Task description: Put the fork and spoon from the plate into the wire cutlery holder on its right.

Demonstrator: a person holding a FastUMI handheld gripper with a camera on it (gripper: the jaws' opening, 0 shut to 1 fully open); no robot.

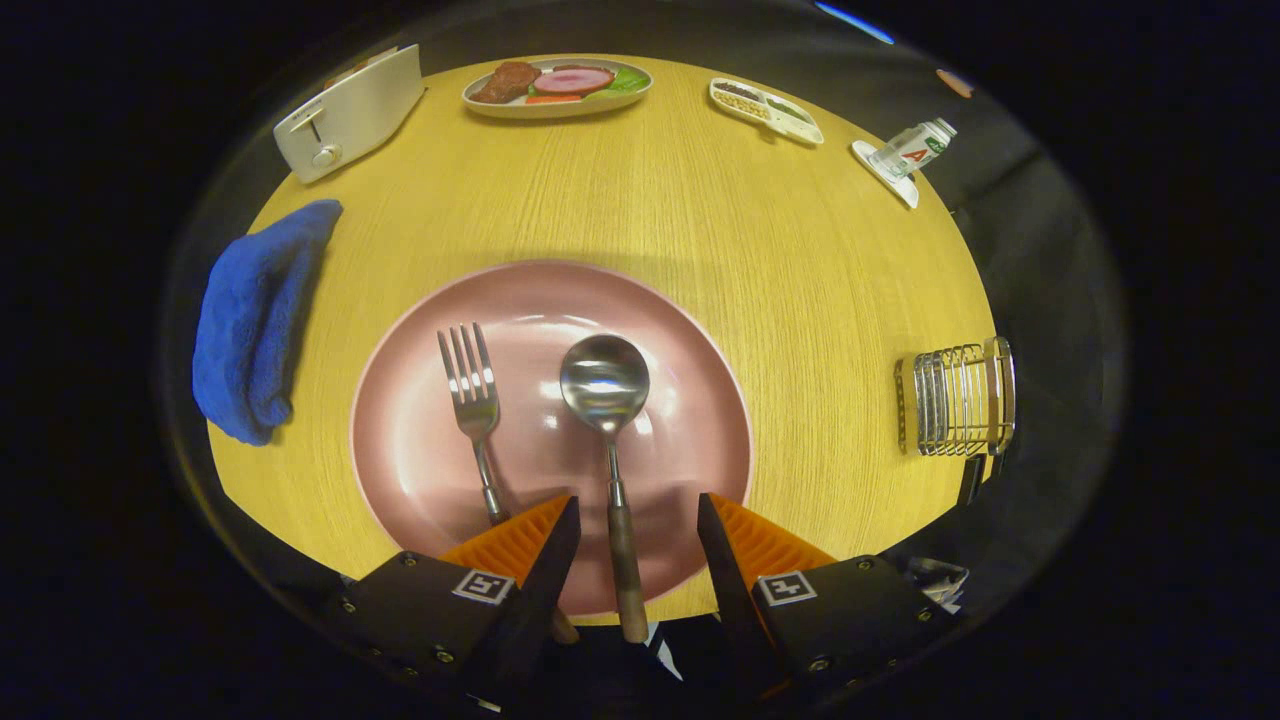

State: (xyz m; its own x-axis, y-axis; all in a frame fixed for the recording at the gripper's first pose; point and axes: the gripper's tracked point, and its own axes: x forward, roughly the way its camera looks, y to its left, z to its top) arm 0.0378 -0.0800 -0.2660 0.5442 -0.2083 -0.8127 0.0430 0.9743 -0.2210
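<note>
Spoon point(606, 400) between spread claw point(638, 520) fingers

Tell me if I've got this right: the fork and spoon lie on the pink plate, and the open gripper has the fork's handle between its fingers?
Not quite. In the gripper view the open gripper has the spoon's handle between its fingers, untouched. The fork lies beside it, its handle running under one finger. Both do lie on the pink plate.

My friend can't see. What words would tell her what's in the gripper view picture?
The open gripper hangs over a pink plate, its fingers either side of the spoon handle, with the fork beside it. The wire cutlery holder stands to the plate's right.
</note>
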